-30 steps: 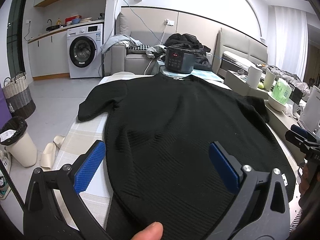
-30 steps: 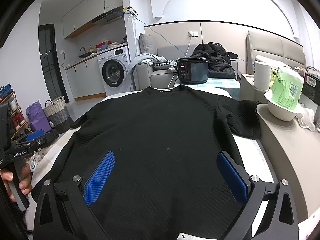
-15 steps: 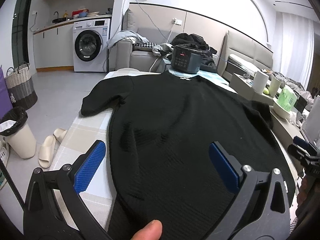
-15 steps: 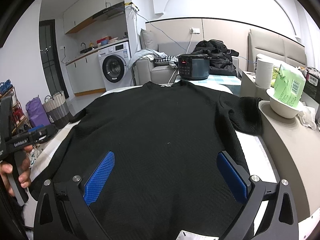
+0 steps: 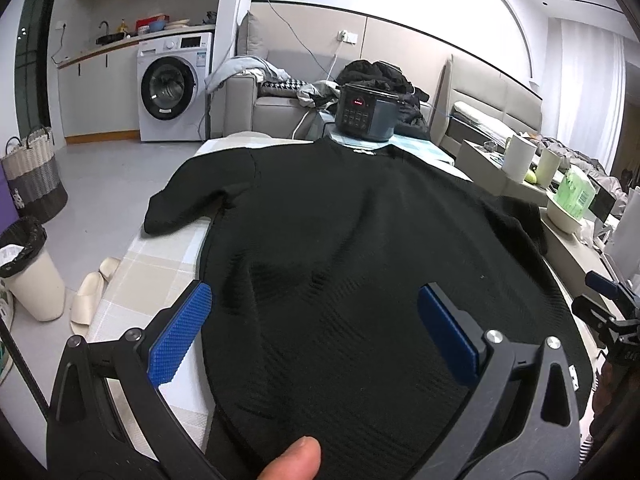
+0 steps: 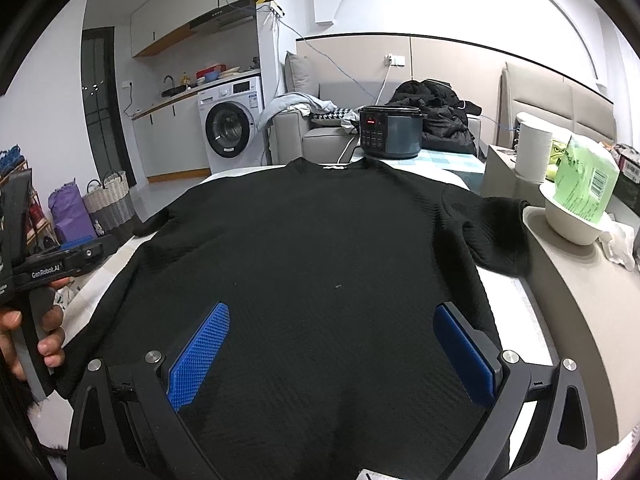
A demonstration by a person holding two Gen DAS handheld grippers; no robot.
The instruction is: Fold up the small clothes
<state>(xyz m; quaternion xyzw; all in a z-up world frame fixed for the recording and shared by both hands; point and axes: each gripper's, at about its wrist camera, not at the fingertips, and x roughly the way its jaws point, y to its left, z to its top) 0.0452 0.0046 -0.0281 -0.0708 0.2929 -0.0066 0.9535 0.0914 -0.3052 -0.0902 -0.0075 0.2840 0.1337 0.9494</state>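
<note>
A black ribbed short-sleeved top lies spread flat on the table, collar at the far end, one sleeve out to each side. My left gripper hovers open over the near hem toward the left side, blue pads wide apart with nothing between them. My right gripper is open too, above the hem on the right side. Each gripper appears at the edge of the other's view, held by a hand. A fingertip shows at the bottom of the left wrist view.
A dark electric cooker stands just past the collar. To the right sit a white bowl with a green packet, a paper roll and cups. The floor on the left holds a bin, slippers and a woven basket.
The left wrist view has shifted slightly, showing more of the top's left sleeve and the checked table cover. The right gripper has barely moved. Both stay open.
</note>
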